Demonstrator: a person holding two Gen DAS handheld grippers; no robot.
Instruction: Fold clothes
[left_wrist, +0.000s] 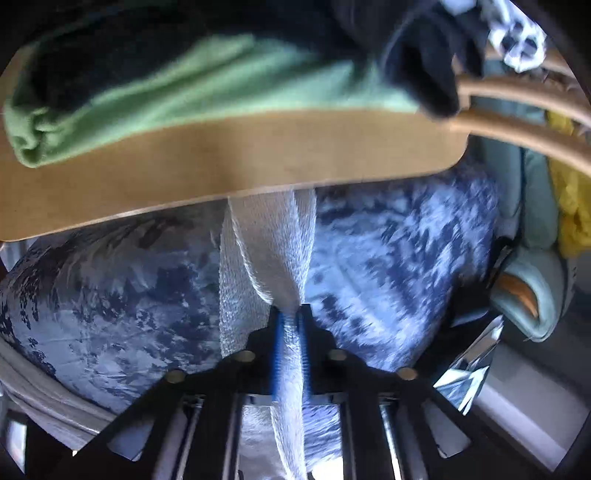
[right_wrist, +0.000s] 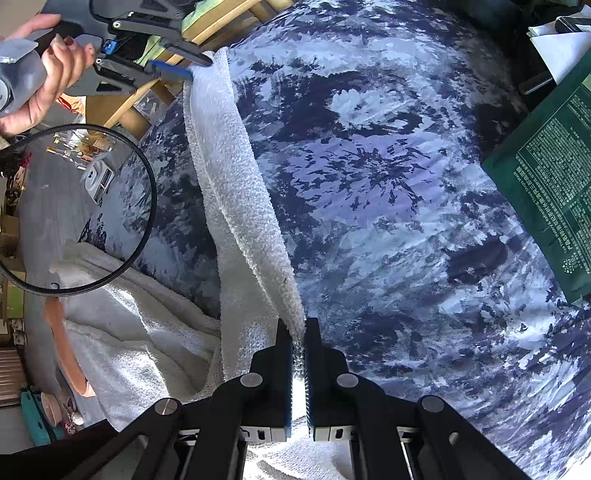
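A white terry towel (right_wrist: 236, 206) hangs as a twisted strip over a blue and white tie-dye bedspread (right_wrist: 388, 192). My right gripper (right_wrist: 298, 334) is shut on the towel's near end. My left gripper (right_wrist: 201, 68), held by a hand (right_wrist: 55, 70), is shut on the towel's far end at the upper left of the right wrist view. In the left wrist view the same towel (left_wrist: 269, 243) runs up from my left gripper (left_wrist: 291, 314), pinched between its blue pads.
A wooden chair seat (left_wrist: 258, 155) carries a green garment (left_wrist: 166, 96) and a dark garment (left_wrist: 424, 62). More white towelling (right_wrist: 140, 332) lies piled at the bed's left edge. A green printed packet (right_wrist: 546, 162) lies on the right. A black cable loop (right_wrist: 147, 206) hangs at the left.
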